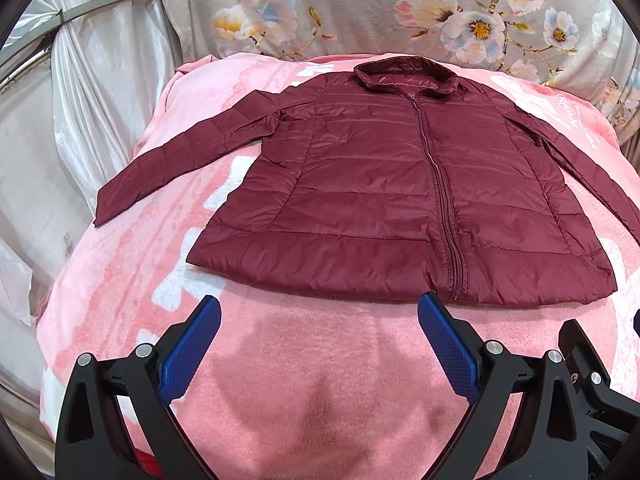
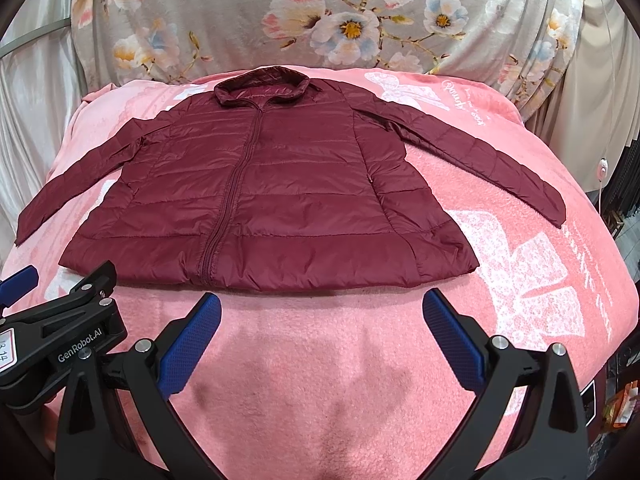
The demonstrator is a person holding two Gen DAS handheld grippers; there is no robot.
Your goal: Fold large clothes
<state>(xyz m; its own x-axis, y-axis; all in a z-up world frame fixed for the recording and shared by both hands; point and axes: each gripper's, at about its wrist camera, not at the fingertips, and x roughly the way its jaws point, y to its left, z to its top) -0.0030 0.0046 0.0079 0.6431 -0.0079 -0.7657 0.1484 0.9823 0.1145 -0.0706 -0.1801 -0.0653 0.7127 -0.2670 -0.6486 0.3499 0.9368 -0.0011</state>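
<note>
A dark red quilted jacket (image 1: 384, 184) (image 2: 272, 192) lies flat and zipped on a pink blanket (image 1: 304, 380) (image 2: 320, 380), collar at the far side, both sleeves spread outward. My left gripper (image 1: 320, 308) is open, hovering just short of the hem, left of the zipper's bottom end. My right gripper (image 2: 322, 304) is also open, just in front of the hem to the right of the zipper. Nothing sits between either pair of blue pads. The left gripper's black body (image 2: 60, 328) shows at the lower left of the right wrist view.
A grey floral cloth (image 1: 360, 4) (image 2: 320, 12) covers the backdrop behind the blanket. White shiny drapes (image 1: 80, 100) hang at the left. A white cord with a small round switch (image 2: 601, 168) hangs at the right, above dark clutter.
</note>
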